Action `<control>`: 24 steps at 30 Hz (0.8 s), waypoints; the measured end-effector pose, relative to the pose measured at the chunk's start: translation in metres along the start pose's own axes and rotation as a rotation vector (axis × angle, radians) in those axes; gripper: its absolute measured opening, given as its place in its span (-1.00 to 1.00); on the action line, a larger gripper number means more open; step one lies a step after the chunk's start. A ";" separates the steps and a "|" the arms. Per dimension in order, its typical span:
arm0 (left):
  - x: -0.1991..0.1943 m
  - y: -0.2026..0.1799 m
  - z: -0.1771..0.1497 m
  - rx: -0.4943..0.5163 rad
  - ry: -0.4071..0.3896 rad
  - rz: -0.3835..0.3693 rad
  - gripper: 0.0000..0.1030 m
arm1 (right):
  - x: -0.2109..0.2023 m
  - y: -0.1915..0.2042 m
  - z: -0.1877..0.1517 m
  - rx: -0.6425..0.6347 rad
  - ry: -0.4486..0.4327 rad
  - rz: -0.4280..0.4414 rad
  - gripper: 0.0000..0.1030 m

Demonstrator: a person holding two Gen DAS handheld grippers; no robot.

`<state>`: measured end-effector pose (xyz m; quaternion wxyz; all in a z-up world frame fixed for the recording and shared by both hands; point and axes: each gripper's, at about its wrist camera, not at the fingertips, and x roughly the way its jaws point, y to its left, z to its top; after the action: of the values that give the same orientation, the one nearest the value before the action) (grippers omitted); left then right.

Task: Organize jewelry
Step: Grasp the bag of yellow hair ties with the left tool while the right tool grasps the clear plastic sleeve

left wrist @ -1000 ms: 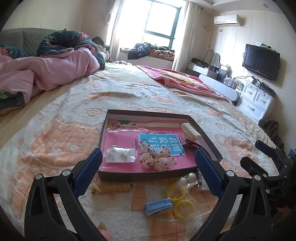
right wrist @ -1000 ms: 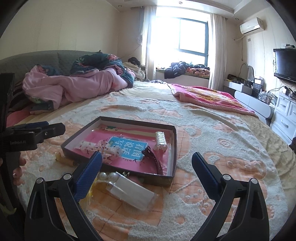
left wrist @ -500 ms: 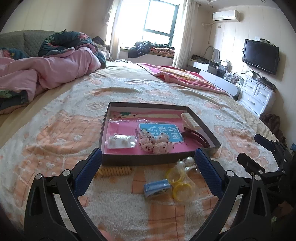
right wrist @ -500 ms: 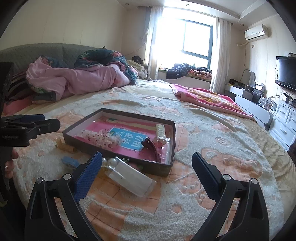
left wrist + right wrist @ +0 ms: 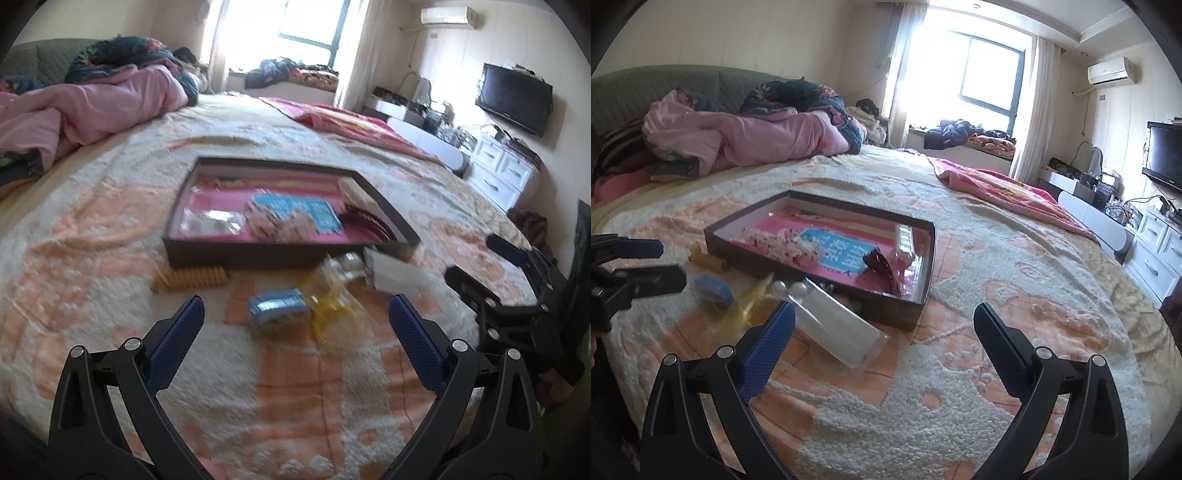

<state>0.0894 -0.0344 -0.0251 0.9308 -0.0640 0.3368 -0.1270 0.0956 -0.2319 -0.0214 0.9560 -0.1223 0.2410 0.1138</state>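
Observation:
A shallow dark tray with a pink lining (image 5: pixel 280 254) (image 5: pixel 905 310) lies on the bed and holds a blue card (image 5: pixel 295 210), floral hair pieces (image 5: pixel 779 242), a white bag (image 5: pixel 214 223), a dark red clip (image 5: pixel 884 267) and a cream clip (image 5: pixel 356 192). In front of it lie a tan comb clip (image 5: pixel 192 278), a small blue box (image 5: pixel 277 308) (image 5: pixel 713 290), yellow bangles in a bag (image 5: pixel 330 302), pearls (image 5: pixel 790 288) and a clear packet (image 5: pixel 838 325). My left gripper (image 5: pixel 295 339) is open and empty, short of the blue box. My right gripper (image 5: pixel 882 343) is open and empty over the clear packet.
The bed has a peach and cream fleece blanket (image 5: pixel 997 332). A pink quilt (image 5: pixel 738 136) is heaped at the back left, a red blanket (image 5: pixel 997 188) at the back right. White drawers (image 5: pixel 1156 254) and a TV (image 5: pixel 513 98) stand at the right wall.
Both grippers have pulled back and lowered, so the tray and loose items now sit farther away. The left wrist view is blurred by motion. Both grippers stay open.

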 end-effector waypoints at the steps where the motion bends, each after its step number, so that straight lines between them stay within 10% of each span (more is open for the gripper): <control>1: 0.003 -0.002 -0.002 0.001 0.014 -0.010 0.78 | 0.002 -0.001 -0.002 -0.001 0.008 0.002 0.84; 24: 0.055 -0.012 -0.016 -0.102 0.193 -0.185 0.50 | 0.066 0.009 -0.014 -0.145 0.180 0.123 0.76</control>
<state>0.1175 -0.0617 -0.0690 0.8739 -0.1296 0.4236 -0.2003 0.1434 -0.2169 -0.0677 0.9104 -0.1859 0.3238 0.1781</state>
